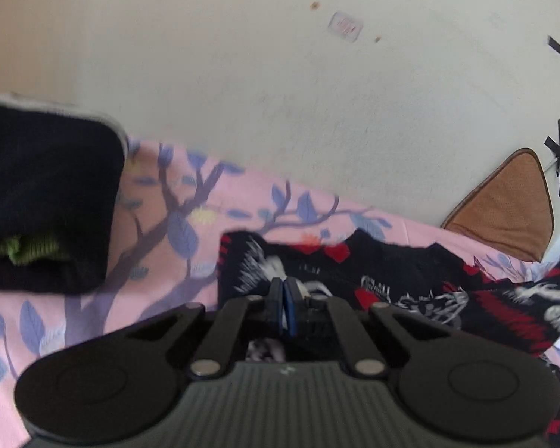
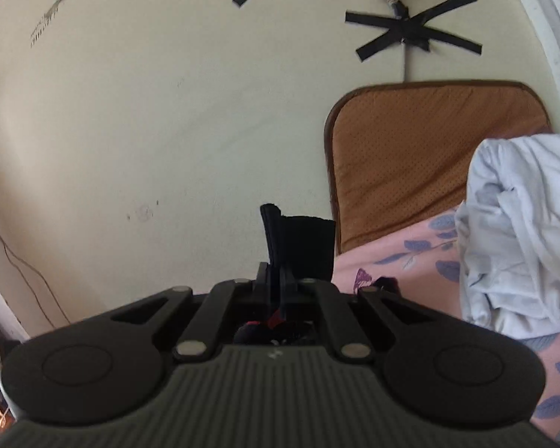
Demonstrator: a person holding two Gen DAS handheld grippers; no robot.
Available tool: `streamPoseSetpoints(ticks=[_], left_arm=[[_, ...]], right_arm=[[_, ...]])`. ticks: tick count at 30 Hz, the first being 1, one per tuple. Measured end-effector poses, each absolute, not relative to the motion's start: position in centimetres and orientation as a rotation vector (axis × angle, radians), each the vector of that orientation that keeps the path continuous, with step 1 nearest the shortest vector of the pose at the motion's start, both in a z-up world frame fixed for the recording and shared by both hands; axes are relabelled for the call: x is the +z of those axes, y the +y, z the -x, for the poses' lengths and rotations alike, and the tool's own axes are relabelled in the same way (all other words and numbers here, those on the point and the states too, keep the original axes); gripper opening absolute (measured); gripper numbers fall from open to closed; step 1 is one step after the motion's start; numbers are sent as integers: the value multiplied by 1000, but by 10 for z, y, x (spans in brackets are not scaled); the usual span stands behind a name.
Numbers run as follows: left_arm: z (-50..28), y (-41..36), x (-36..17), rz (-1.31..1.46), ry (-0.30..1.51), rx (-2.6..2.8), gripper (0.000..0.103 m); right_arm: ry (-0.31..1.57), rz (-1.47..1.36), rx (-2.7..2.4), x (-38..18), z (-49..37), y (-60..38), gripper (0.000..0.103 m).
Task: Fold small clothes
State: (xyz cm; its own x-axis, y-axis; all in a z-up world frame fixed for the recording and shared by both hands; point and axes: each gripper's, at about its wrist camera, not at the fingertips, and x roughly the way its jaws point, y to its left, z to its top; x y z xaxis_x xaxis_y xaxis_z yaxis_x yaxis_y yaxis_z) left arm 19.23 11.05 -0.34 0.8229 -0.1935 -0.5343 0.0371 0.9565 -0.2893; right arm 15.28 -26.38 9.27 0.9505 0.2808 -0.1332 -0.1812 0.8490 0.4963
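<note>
A small black garment with red and white print [image 1: 410,280] lies spread on the pink floral bedsheet [image 1: 160,231]. My left gripper [image 1: 284,298] is shut, its fingers pinching the near edge of this garment. My right gripper [image 2: 278,280] is shut on black fabric [image 2: 302,246] of the garment, a flap of it standing up above the fingers; red print shows under the jaws. A folded dark garment with a green patch [image 1: 44,201] lies at the left in the left wrist view.
A cream wall [image 1: 280,93] runs behind the bed. A brown cushion [image 2: 422,156] leans on the wall at the right; it also shows in the left wrist view [image 1: 504,205]. A crumpled white cloth [image 2: 519,231] lies at the right on the sheet [image 2: 403,257].
</note>
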Motion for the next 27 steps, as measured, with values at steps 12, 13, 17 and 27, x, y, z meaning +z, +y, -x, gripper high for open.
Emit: streamPoseSetpoints(ticks=[12, 13, 17, 27], left_arm=[[-175, 142, 14, 408, 517, -44, 4], [-172, 150, 17, 441, 497, -44, 4], [-163, 180, 21, 563, 454, -81, 4], [-175, 179, 6, 588, 536, -136, 11]], right_arm=[[266, -386, 341, 113, -165, -213, 7], [264, -354, 383, 122, -168, -197, 7], [271, -199, 589, 148, -179, -115, 7], [665, -36, 768, 73, -208, -50, 25]])
